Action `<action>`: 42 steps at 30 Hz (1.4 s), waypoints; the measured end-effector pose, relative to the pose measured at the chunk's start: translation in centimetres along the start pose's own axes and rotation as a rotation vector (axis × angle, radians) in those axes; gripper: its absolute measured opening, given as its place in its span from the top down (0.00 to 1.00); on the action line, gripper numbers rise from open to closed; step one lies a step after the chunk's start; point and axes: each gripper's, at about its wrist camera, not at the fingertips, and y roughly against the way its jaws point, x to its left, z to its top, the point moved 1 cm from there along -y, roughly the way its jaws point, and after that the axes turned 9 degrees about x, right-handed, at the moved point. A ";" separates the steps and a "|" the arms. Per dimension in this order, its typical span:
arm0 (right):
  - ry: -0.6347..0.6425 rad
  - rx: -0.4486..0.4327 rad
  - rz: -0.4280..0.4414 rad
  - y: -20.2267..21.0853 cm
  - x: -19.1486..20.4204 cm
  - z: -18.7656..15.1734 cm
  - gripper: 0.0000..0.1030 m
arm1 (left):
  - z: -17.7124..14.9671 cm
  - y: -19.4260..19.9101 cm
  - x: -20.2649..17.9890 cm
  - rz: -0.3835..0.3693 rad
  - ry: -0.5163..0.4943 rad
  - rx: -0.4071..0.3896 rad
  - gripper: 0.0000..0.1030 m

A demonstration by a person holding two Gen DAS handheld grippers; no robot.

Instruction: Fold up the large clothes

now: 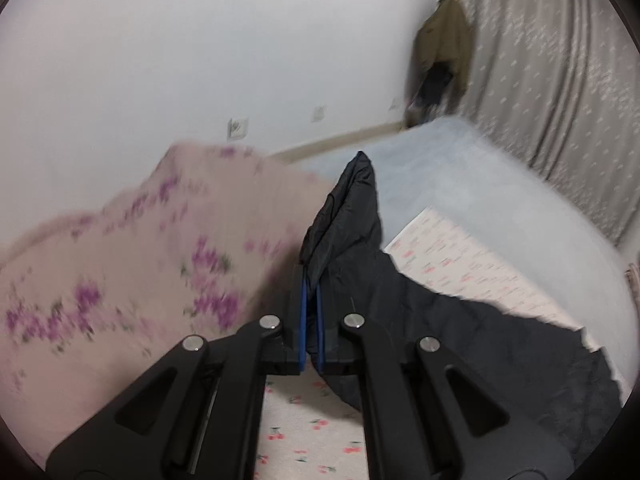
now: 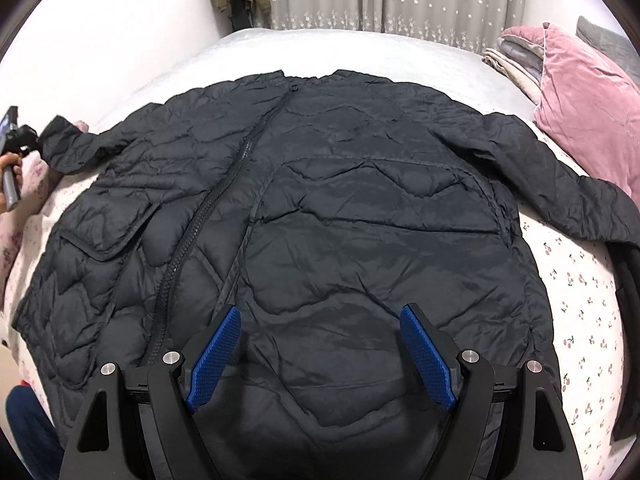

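A dark quilted jacket (image 2: 340,200) lies spread flat, front up, on the cherry-print sheet (image 2: 580,300) of a bed, zipper running down its left half. My right gripper (image 2: 320,312) hovers open over the jacket's lower hem, nothing between its blue pads (image 2: 216,356). My left gripper (image 1: 310,280) is shut on the end of the jacket's left sleeve (image 1: 352,208), which rises bunched from between the pads. In the right wrist view the left gripper (image 2: 16,136) shows at the far left edge, holding that sleeve (image 2: 72,140) just off the bed. The right sleeve (image 2: 560,176) lies stretched out to the side.
A pink pillow (image 2: 580,92) and a stack of folded cloths (image 2: 512,60) sit at the bed's far right. A pale blanket (image 1: 460,168) covers the far part. Blurred pink floral cloth (image 1: 120,260) fills the left. An olive coat (image 1: 440,48) hangs by the curtain (image 1: 560,80).
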 end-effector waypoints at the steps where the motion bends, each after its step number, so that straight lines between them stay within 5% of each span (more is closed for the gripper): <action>1: -0.002 -0.002 0.003 0.1 0.0 0.0 0.19 | 0.4 1.5 -0.7 -0.030 -0.007 -0.016 0.95; 6: -0.030 -0.013 0.031 0.8 -0.9 0.3 0.19 | -0.1 6.9 -7.5 -0.164 -0.072 -0.037 0.95; 13: -0.093 -0.011 -0.014 0.8 -3.5 0.6 0.19 | -5.7 13.7 -20.5 -0.432 -0.171 -0.057 0.95; 20: -0.135 -0.086 -0.049 3.1 -5.7 0.8 0.19 | -13.0 13.2 -30.2 -0.601 -0.283 0.045 0.95; 24: -0.182 -0.101 -0.036 3.9 -7.4 0.8 0.19 | -17.1 10.3 -34.7 -0.641 -0.274 0.154 0.95; 36: -0.256 -0.090 -0.005 3.7 -10.0 0.8 0.19 | -27.9 2.5 -40.7 -0.521 -0.383 0.375 0.92; 40: -0.244 -0.090 -0.006 3.8 -9.8 0.8 0.19 | -28.4 2.9 -40.5 -0.546 -0.420 0.411 0.62; 42: -0.251 -0.087 -0.005 3.7 -9.9 0.7 0.19 | -28.0 3.5 -39.8 -0.561 -0.409 0.378 0.57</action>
